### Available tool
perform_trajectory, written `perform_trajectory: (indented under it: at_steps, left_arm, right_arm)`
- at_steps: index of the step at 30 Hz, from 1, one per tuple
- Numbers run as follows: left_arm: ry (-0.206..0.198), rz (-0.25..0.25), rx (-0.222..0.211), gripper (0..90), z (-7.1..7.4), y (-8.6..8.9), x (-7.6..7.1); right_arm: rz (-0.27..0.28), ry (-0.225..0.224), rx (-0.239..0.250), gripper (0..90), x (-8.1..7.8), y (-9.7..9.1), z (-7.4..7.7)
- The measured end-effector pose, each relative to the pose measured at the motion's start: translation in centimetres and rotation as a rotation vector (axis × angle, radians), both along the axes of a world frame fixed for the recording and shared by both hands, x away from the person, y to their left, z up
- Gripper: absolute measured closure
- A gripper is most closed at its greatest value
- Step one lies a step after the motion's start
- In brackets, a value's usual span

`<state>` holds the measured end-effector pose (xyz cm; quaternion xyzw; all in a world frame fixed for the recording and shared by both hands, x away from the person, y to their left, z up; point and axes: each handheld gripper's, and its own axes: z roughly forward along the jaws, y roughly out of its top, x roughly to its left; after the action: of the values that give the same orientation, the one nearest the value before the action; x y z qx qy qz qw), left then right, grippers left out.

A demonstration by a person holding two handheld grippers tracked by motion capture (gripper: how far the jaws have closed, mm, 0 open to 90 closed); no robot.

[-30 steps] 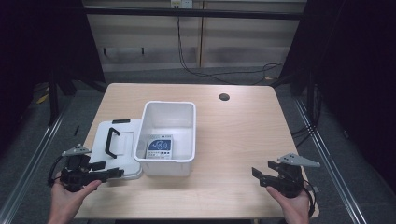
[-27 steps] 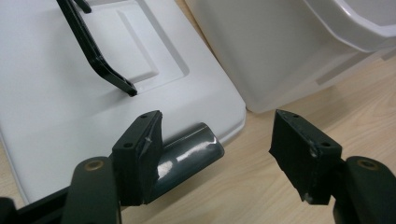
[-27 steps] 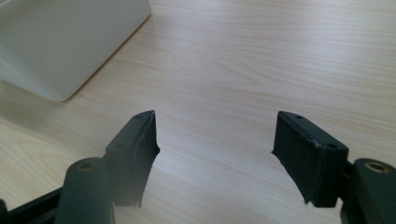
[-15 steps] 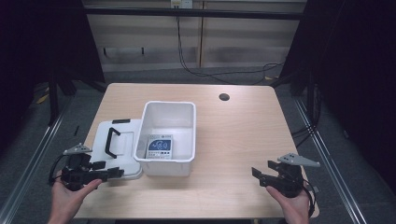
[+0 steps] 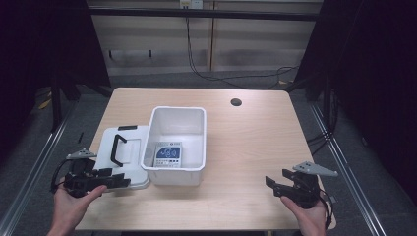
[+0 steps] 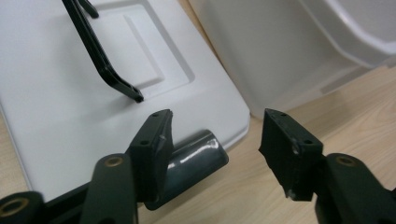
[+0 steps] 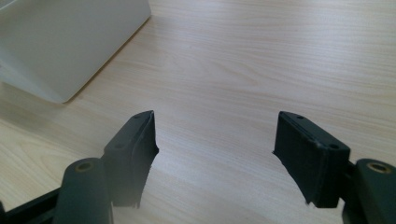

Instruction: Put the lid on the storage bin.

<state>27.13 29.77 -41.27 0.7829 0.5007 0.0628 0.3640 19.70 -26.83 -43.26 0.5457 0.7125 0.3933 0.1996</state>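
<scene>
The left gripper point(image 6: 215, 140), its 2 jaws spread but just closing, straddles a dark cylinder point(image 6: 194, 161) at the lid's point(image 5: 125, 155) 6 o'clock edge, touching its left jaw.

I see my two grippers, both matte black. The left gripper point(image 5: 105, 179) has blocky jaws with small screw holes and brass pivot pins, a grey three-cornered plate on top and a black cable looping off. The right gripper point(image 5: 273, 183) looks the same, with chipped pad edges.
</scene>
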Motion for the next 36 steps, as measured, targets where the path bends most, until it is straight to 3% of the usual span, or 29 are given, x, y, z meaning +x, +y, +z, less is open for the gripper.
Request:
perform_trajectory:
  at_steps: [2, 5, 7, 11, 15, 17, 23, 27, 29, 36]
  left_arm:
    - [-0.011, 0.010, 0.009, 46.8, 0.5, 0.1, 0.3]
    - [0.027, 0.017, 0.016, 43.7, 1.0, -0.1, 1.1]
    - [0.040, -0.006, 0.031, 42.3, 1.1, -0.5, 1.7]
    - [0.041, -0.009, 0.035, 39.7, 1.4, -0.5, 2.3]
    - [0.060, -0.004, 0.090, 39.9, 2.2, -0.4, 2.9]
    - [0.076, -0.012, 0.082, 39.9, 2.5, -0.3, 3.2]
    - [0.075, -0.005, 0.100, 41.7, 3.5, -0.7, 4.1]
    - [0.091, -0.001, 0.124, 44.5, 4.0, -1.1, 4.7]
    - [0.112, -0.024, 0.153, 44.3, 4.1, -1.5, 5.0]
    - [0.125, 0.004, 0.182, 45.1, 4.3, -1.7, 5.6]
  right_arm:
    - [0.004, -0.002, 0.001, 29.1, 0.0, 0.0, 0.0]
    - [0.005, -0.002, 0.001, 29.1, 0.0, 0.1, 0.0]
    - [0.006, -0.002, 0.003, 29.1, 0.0, 0.1, 0.0]
    - [0.008, -0.003, 0.001, 29.1, -0.1, 0.1, 0.0]
    - [0.011, -0.005, 0.001, 29.0, -0.1, 0.1, 0.0]
    - [0.011, -0.004, 0.002, 28.7, -0.1, 0.1, 0.0]
    - [0.012, -0.003, 0.001, 28.7, -0.1, 0.1, 0.0]
    - [0.010, -0.002, 0.001, 28.7, -0.1, 0.1, 0.0]
    - [0.014, -0.003, 0.001, 28.8, -0.1, 0.1, 0.0]
    - [0.017, 0.000, 0.002, 28.8, -0.1, 0.2, 0.0]
